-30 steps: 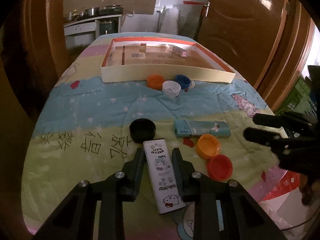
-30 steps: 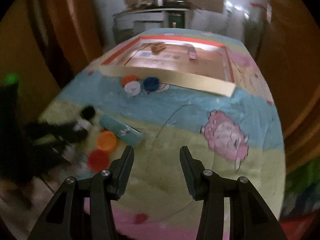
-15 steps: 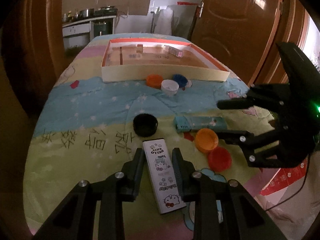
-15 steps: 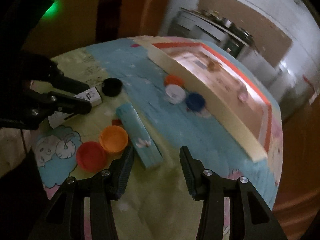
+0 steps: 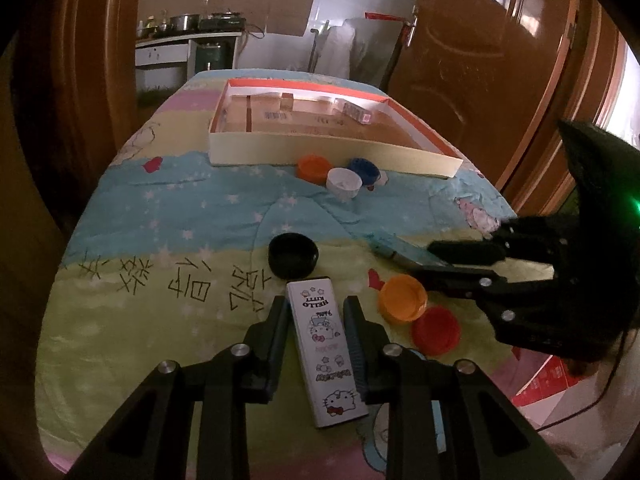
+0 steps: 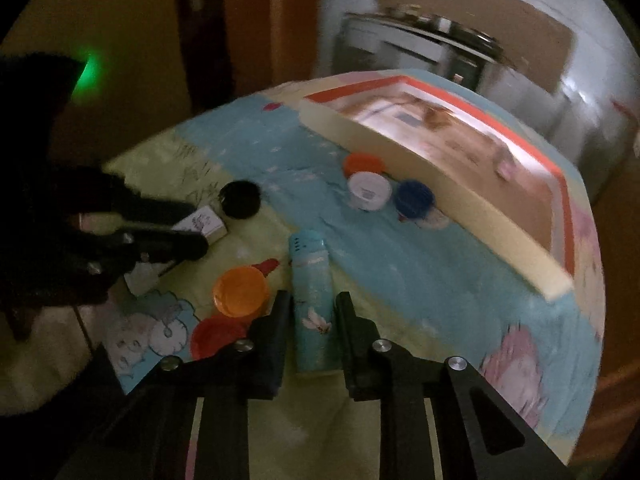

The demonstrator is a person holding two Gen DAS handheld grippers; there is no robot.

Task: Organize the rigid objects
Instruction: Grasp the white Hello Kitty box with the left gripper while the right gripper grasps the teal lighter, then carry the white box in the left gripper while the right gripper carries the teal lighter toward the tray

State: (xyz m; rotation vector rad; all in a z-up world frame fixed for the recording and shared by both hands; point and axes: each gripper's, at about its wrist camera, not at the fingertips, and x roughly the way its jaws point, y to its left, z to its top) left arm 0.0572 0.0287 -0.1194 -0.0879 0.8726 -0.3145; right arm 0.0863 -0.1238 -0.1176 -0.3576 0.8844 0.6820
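Bed: a quilt (image 5: 192, 208) printed with cartoons and stars covered it, and everything lay on that.
Tray: a shallow cardboard tray (image 5: 332, 152) with an orange rim sat at the far end; inside lay a few small boxes, one pinkish box (image 5: 357, 112) near its right wall.
Left hand-held gripper (image 5: 316, 312): its jaws were closing around the white Hello Kitty box (image 5: 326, 344), which lay flat on the quilt near the front edge; whether the pads pressed it I could not tell.
Right hand-held gripper (image 6: 310, 312): clenched on the blue box (image 6: 314, 304), which lay on the quilt to the right of the white one.
Caps by the tray: orange cap (image 5: 314, 167), white cap (image 5: 344, 182) and blue cap (image 5: 363, 169), clustered at the front wall.
Caps near the front: black cap (image 5: 293, 255) just beyond the white box; light orange cap (image 5: 403, 297) and red cap (image 5: 436, 330), touching.
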